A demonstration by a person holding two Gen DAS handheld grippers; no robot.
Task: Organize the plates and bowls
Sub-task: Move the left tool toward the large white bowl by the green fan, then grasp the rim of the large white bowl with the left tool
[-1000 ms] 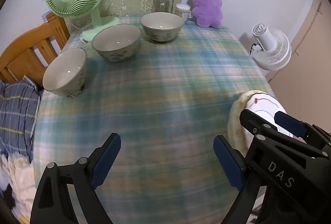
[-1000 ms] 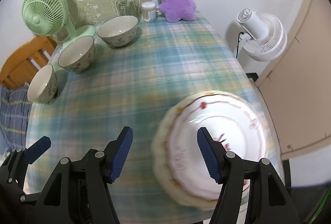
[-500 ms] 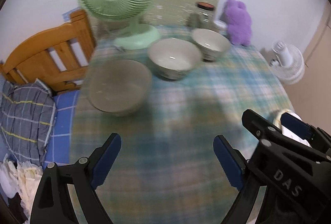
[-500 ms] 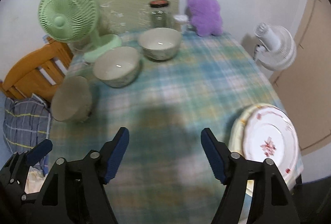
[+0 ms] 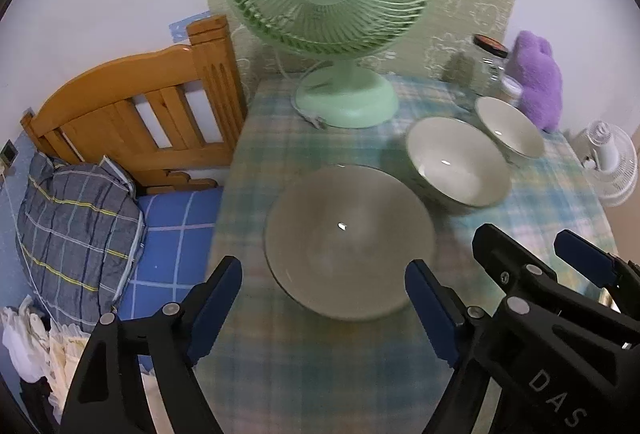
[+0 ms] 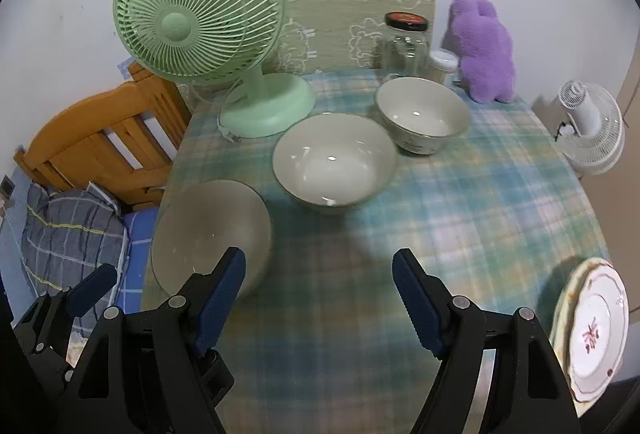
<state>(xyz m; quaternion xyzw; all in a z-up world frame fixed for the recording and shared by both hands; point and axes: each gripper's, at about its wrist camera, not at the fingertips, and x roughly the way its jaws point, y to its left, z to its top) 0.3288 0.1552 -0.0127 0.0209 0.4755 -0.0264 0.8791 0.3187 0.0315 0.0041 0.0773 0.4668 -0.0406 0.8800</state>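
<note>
Three pale bowls stand in a row on the checked tablecloth (image 6: 460,218): a near bowl (image 5: 348,242), a middle bowl (image 5: 460,161) and a far bowl (image 5: 512,133). My left gripper (image 5: 324,310) hovers over the near bowl, which shows between its blue fingers. Its jaws are closing, and the pads stand apart from the rim. In the right wrist view the near bowl (image 6: 208,234) is just left of my right gripper (image 6: 318,298), which is open over bare cloth. A stack of plates (image 6: 592,330), the top one white with a red flower, lies at the table's right edge.
A green fan (image 6: 200,21) stands at the back left of the table. A glass jar (image 6: 404,45) and a purple plush toy (image 6: 480,49) are at the back. A wooden headboard (image 5: 132,105) and a pillow (image 5: 76,226) lie left of the table, a white fan (image 6: 592,129) to the right.
Both grippers have swung left across the table, away from the plates and towards the bowls. The near bowl now shows between the left fingers. The left jaws have narrowed a little.
</note>
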